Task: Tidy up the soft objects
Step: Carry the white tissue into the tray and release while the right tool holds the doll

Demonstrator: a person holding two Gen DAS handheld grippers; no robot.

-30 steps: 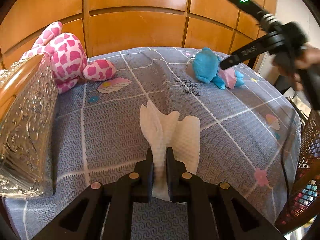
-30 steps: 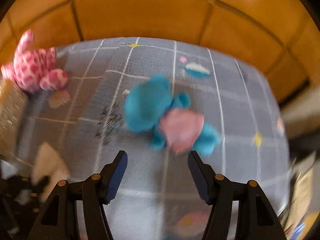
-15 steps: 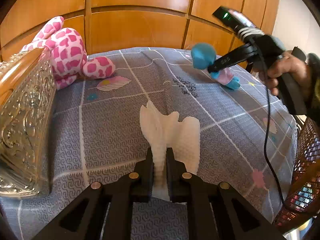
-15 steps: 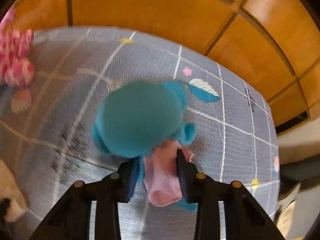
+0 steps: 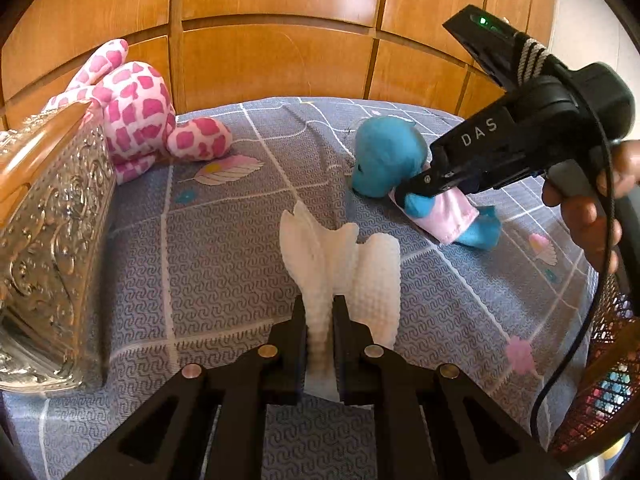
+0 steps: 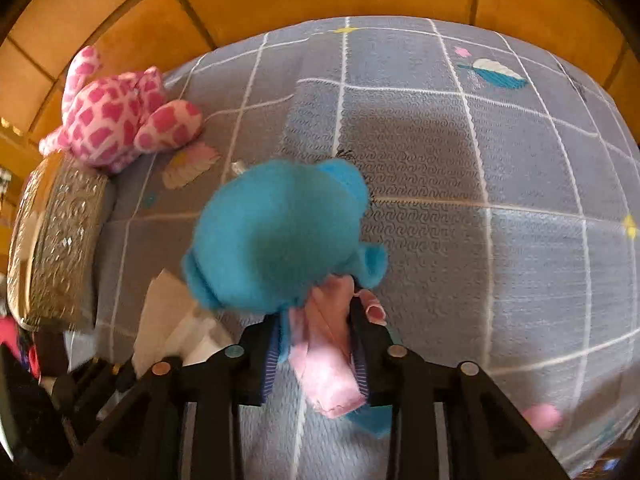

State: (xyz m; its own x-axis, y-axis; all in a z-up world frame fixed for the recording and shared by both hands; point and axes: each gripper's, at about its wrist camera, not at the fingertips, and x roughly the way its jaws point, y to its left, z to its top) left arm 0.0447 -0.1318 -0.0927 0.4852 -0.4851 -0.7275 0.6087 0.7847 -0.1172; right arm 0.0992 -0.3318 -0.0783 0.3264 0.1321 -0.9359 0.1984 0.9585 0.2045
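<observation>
Bedspread (image 5: pixel 224 240) bare around white cloth (image 5: pixel 340 264), pinched by left gripper (image 5: pixel 319 312); silver box (image 5: pixel 52 240) left; right gripper (image 6: pixel 316 320), jaws just closing, clamps blue plush (image 6: pixel 280 232) beyond.

Blue plush (image 6: pixel 280 236), white cloth (image 5: pixel 340 256)

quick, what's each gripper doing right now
left gripper: shut on the white cloth.
right gripper: shut on the blue plush, gripping its pink middle; jaws have just been closing.
</observation>
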